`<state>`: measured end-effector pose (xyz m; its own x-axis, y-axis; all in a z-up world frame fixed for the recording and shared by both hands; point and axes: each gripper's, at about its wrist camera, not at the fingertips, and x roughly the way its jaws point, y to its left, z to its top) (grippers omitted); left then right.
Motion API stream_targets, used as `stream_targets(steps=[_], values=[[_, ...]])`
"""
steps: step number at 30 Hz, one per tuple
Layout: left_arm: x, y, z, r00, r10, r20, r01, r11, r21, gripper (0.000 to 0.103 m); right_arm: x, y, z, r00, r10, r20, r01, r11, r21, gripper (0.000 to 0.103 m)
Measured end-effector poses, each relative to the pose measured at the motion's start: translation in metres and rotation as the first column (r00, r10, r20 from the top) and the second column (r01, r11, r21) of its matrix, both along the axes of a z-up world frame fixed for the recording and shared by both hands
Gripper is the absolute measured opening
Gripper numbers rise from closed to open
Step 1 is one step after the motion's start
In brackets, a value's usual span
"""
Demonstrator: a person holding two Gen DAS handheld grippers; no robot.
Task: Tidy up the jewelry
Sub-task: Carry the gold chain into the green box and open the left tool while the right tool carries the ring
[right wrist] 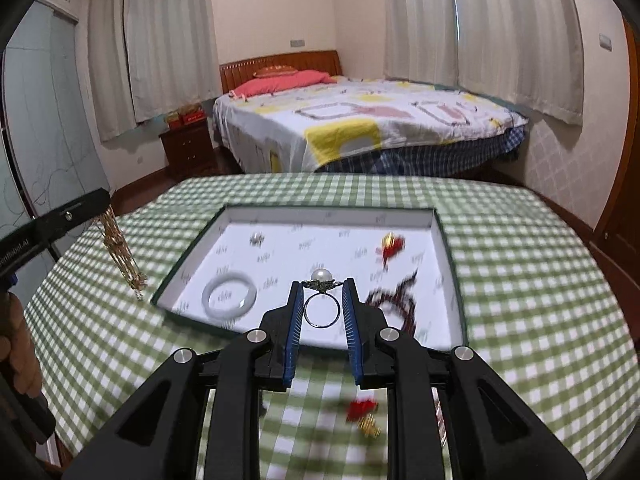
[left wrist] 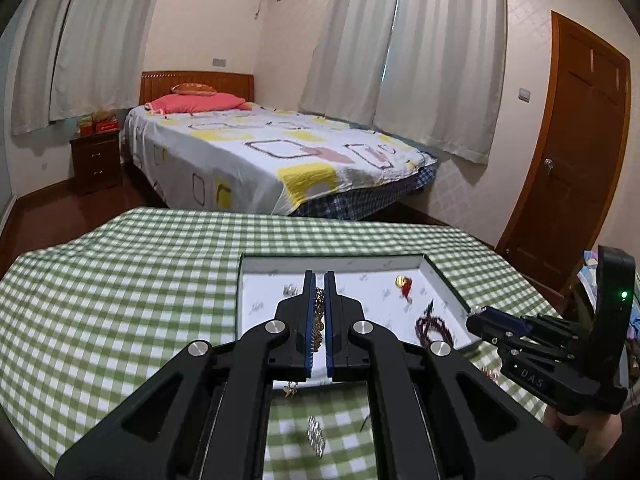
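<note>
My left gripper (left wrist: 319, 280) is shut on a gold chain (left wrist: 319, 320) and holds it above the near edge of a shallow white box (left wrist: 256, 280) with a dark green rim. The chain also hangs from that gripper in the right wrist view (right wrist: 120, 256). My right gripper (right wrist: 322, 285) is shut on a silver ring with a pearl (right wrist: 322, 300) over the box (right wrist: 192, 268). In the box lie a pale jade bangle (right wrist: 229, 295), a dark bead bracelet (right wrist: 394, 300), a red-and-gold charm (right wrist: 391, 246) and a small silver piece (right wrist: 256, 239).
The box sits on a table with a green checked cloth (left wrist: 120, 300). A silver piece (left wrist: 316, 436) and a red-and-gold charm (right wrist: 364, 416) lie on the cloth near me. A bed (left wrist: 260, 152), a nightstand and a door stand beyond the table.
</note>
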<state>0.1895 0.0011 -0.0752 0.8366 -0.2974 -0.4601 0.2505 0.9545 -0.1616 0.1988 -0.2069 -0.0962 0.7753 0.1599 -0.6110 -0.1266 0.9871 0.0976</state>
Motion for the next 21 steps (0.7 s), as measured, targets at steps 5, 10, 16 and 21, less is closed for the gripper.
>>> stream_targets(steps=[5, 10, 16, 21], values=[[0.02, -0.01, 0.005, 1.0, -0.012, 0.026, 0.012, 1.0, 0.002, 0.004, 0.023, -0.003, 0.011, 0.999, -0.007, 0.039, 0.007, 1.0, -0.01, 0.021], [0.045, -0.019, 0.0, 0.999, -0.017, 0.032, 0.017, 1.0, 0.005, 0.004, 0.046, -0.005, 0.013, 0.998, -0.007, 0.064, 0.008, 1.0, -0.026, 0.021], [0.081, -0.027, -0.023, 1.0, -0.006, -0.006, 0.006, 1.0, 0.02, 0.004, 0.081, -0.006, 0.0, 0.998, -0.003, 0.059, 0.005, 0.999, -0.038, 0.021], [0.115, -0.028, -0.055, 0.996, 0.014, -0.083, -0.01, 0.999, 0.038, 0.004, 0.108, -0.009, -0.031, 1.0, -0.007, 0.0, 0.007, 0.998, -0.056, 0.021]])
